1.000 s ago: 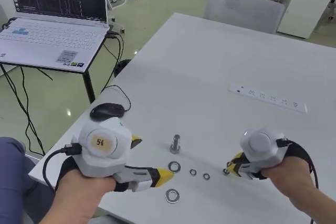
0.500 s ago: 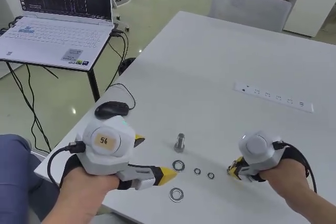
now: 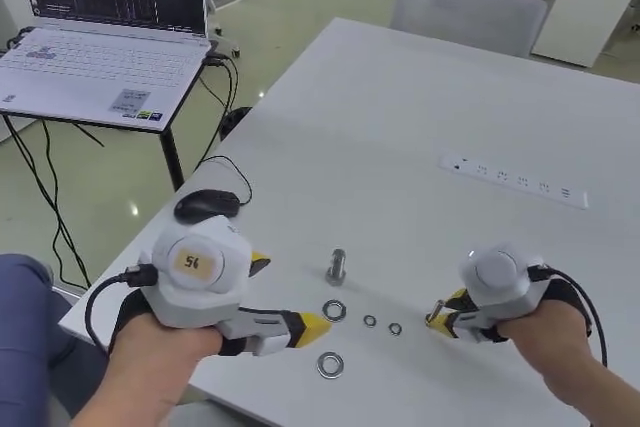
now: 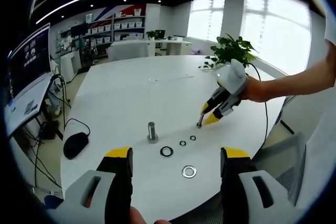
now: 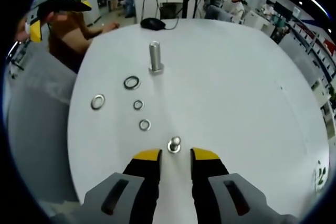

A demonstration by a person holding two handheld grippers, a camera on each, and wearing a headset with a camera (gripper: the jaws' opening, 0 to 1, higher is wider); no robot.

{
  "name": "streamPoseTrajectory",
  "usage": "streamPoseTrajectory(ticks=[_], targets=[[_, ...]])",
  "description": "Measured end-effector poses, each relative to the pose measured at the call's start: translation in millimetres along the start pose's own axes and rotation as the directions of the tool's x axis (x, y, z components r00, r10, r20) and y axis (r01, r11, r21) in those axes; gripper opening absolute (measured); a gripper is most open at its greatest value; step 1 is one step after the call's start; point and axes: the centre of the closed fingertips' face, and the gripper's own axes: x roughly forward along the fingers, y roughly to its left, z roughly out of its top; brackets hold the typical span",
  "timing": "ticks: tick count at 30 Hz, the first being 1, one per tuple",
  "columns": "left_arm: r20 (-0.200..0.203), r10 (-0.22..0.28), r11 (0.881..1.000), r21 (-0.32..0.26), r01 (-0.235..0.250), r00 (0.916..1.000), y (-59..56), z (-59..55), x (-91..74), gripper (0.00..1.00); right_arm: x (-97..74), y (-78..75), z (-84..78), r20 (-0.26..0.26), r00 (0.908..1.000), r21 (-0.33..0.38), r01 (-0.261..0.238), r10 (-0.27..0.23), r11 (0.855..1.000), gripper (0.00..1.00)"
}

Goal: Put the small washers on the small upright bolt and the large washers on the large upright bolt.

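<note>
Right gripper view, small silver bolt (image 5: 174,144) upright

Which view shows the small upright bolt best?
The right gripper view: the small upright bolt stands clear, just ahead of the right tongs. The head view and left gripper view show it as a speck at those tips.

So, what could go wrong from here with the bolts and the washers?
1. The right gripper has its open tips right by the small bolt; a nudge might topple it.
2. One large washer lies near the table edge by the left gripper; sliding it may drop it.
3. The small washers lie flat and close together, so a pinch may slip.
</note>
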Motion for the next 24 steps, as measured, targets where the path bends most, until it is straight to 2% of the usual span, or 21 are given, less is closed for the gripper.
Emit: streamPoseTrajectory(ticks=[4, 10, 15, 18, 22, 24], targets=[[0.005, 0.000, 1.000, -0.001, 0.000, 1.0000, -0.1, 0.8, -1.8, 0.67, -10.2, 5.8, -5.2, 0.038, 0.9992, 0.039, 0.011, -0.012, 0.999, 0.24], [0.005, 0.004, 1.000, -0.004, -0.004, 1.0000, 0.2, -1.4, -5.0, 0.67, -16.1, 22.8, -27.3, 0.021, 0.9997, 0.071, 0.009, -0.010, 0.997, 0.25], [0.008, 0.010, 1.000, -0.007, -0.010, 0.9999, 1.6, -2.9, -8.5, 0.67, -12.8, 42.2, -42.7, 0.017, 0.9998, 0.104, -0.013, 0.012, 0.995, 0.25], [0.011, 0.013, 1.000, -0.009, -0.013, 0.9998, 1.8, -2.7, -9.5, 0.67, -8.9, 53.3, -44.3, 0.017, 0.9994, 0.110, -0.032, 0.030, 0.993, 0.25], [0.011, 0.012, 1.000, -0.006, -0.012, 0.9999, 0.3, -2.9, -9.8, 0.67, 0.8, 71.8, -39.2, 0.024, 0.9972, 0.117, -0.074, 0.071, 0.990, 0.24], [0.011, 0.012, 1.000, -0.005, -0.012, 0.9999, -0.4, -2.7, -10.6, 0.67, 5.6, 76.2, -36.6, 0.025, 0.9967, 0.111, -0.080, 0.078, 0.991, 0.25]])
